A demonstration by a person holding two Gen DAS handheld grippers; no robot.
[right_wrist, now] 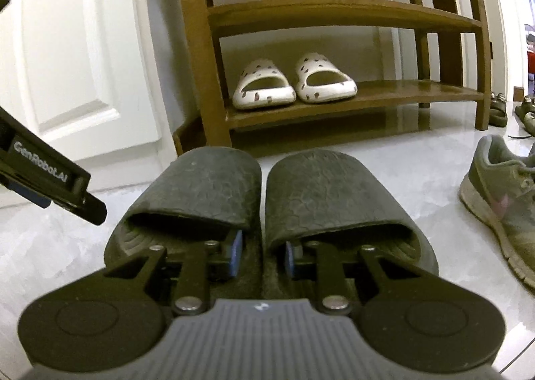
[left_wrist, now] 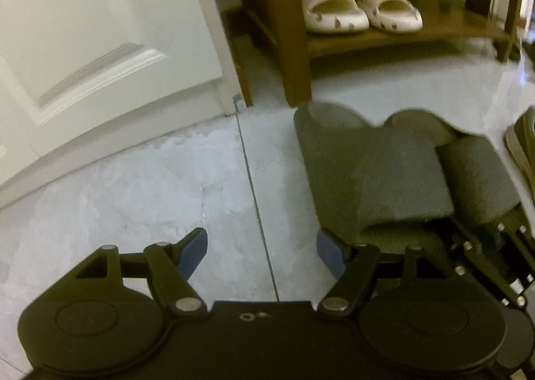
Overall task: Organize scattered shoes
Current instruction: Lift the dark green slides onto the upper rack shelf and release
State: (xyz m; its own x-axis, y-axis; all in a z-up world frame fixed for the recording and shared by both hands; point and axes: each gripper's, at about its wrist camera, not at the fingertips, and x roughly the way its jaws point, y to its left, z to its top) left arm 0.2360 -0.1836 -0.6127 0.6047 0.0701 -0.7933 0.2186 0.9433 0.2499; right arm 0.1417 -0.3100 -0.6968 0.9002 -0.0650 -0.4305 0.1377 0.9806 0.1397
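A: Where did the right gripper (right_wrist: pixel 261 254) stand?

B: One finger sat inside each dark slide sandal (right_wrist: pixel 197 199), and the pads pinched the two inner walls together, so it held both of the pair (right_wrist: pixel 334 206) at once, toes toward the wooden shoe rack (right_wrist: pixel 197 79). I could not tell whether the soles were clear of the tiled floor (right_wrist: pixel 384 159).

A: And the left gripper (left_wrist: pixel 260 253)?

B: Partly open and empty, hanging over bare tile beside the pair.

A: What could have gone wrong?

B: The grip was only on thin, soft rubber walls. I judged that a tilt or a quick swing might let one sandal peel off and drop. Also, the spotted white slides (right_wrist: pixel 294 84) already sat at the left end of the rack's bottom shelf (right_wrist: pixel 418 92), so a carry aimed there would knock them.

A: Anything else near?

B: A grey sneaker (right_wrist: pixel 501 199) lay to the right on the floor; a wide swing could have clipped it.
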